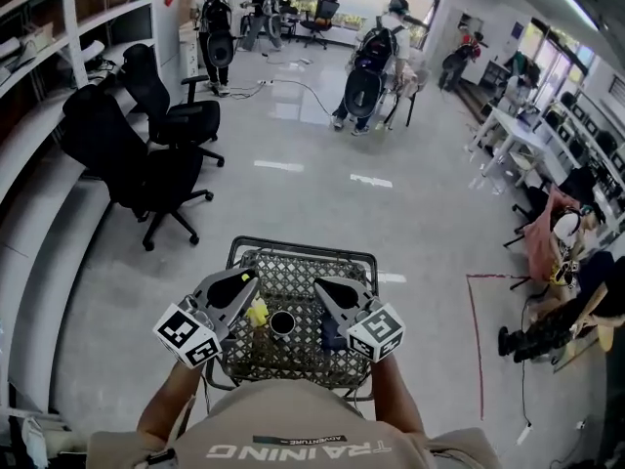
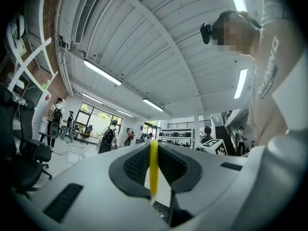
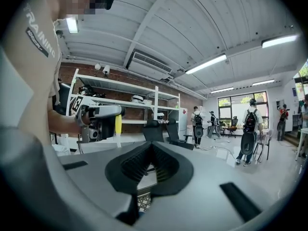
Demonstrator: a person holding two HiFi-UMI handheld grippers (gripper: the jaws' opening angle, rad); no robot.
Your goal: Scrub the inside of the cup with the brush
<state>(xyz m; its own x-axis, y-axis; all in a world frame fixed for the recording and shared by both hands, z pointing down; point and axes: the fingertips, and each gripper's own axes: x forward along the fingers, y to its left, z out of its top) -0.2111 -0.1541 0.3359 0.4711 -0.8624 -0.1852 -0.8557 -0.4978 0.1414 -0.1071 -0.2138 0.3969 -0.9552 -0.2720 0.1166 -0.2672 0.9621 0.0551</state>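
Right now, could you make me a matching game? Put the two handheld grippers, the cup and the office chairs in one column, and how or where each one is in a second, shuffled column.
Things
1. left gripper
2. right gripper
3. cup
4. black office chairs

States or places
A. on the floor beside the shelves
B. jaws shut, nothing between them
C. clamped on the yellow brush
D. in the wire basket, between the two grippers

Pairs: 1-C, 2-B, 3-D, 4-A

Gap over cup (image 1: 282,322), between brush (image 1: 257,313) in left claw (image 1: 247,279) and right claw (image 1: 321,287), wire basket rim (image 1: 303,246) ahead
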